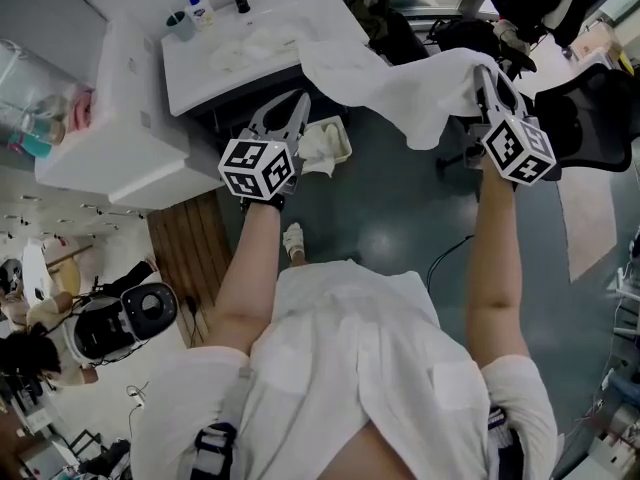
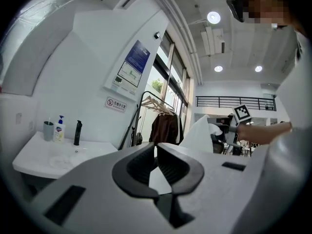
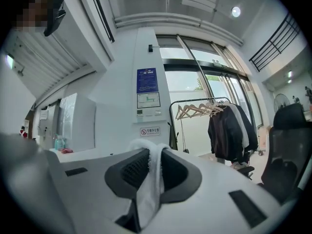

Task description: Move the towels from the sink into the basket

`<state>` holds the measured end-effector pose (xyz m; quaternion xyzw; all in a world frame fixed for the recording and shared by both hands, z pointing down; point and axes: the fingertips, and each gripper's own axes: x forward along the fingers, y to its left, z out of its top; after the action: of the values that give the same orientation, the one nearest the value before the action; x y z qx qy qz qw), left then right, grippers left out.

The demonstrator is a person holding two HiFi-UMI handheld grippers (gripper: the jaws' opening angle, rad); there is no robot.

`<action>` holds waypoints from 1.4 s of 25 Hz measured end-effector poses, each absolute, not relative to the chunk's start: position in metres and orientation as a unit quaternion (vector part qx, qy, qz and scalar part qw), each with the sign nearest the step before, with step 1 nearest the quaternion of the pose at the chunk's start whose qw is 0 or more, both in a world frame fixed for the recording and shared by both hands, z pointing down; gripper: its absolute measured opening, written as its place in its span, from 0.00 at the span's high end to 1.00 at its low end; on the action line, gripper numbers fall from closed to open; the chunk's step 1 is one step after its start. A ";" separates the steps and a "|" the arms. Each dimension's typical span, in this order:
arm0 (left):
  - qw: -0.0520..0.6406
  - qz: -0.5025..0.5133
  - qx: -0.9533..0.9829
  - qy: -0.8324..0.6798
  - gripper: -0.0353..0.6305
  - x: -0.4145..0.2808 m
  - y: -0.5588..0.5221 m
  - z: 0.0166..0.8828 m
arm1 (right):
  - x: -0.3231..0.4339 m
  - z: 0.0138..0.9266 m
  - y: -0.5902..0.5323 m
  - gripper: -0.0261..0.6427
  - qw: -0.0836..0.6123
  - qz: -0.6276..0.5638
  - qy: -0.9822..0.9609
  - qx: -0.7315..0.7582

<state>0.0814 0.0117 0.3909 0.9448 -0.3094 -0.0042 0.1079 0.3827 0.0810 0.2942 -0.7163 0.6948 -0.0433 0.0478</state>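
A bright workroom with a dark floor is showing in the head view. A white sink [image 1: 300, 13] is standing at the upper centre, with more towels [image 1: 245, 48] lying in its basin. At the upper right, the right gripper [image 1: 490, 83] is clenching a white towel [image 1: 400, 83] between its pads, and the cloth is sagging leftward toward the sink's front edge. At centre left, the left gripper [image 1: 287, 113] is holding its jaws drawn together; whether any cloth is caught there cannot be told. The basket [image 1: 345, 146], just beside that gripper's tips and below the sink, is already holding a crumpled towel [image 1: 318, 150]. Judged good practice: bringing the clamped cloth over the basket's opening, gathering the trailing end so nothing is hanging over the rim, and releasing only once the bulk is resting inside.
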 end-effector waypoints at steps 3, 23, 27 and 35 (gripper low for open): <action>0.105 -0.004 0.948 -0.300 0.91 0.100 0.028 0.389 | 0.395 0.299 0.102 0.85 0.041 -0.045 0.693 -0.718; 0.103 0.007 0.936 -0.338 0.91 0.080 0.035 0.397 | 0.386 0.373 0.112 0.85 -0.008 -0.104 0.709 -0.698; 0.109 0.007 0.930 -0.351 0.91 0.057 0.010 0.407 | 0.359 0.394 0.078 0.85 -0.016 -0.121 0.721 -0.682; 0.120 0.008 0.921 -0.370 0.91 0.011 -0.059 0.417 | 0.287 0.439 -0.009 0.85 -0.051 -0.158 0.742 -0.649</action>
<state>0.0113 -0.0593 0.4172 0.9211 -0.3702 0.0084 0.1203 0.2871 -0.0090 0.4389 -0.6491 0.7423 -0.1584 -0.0506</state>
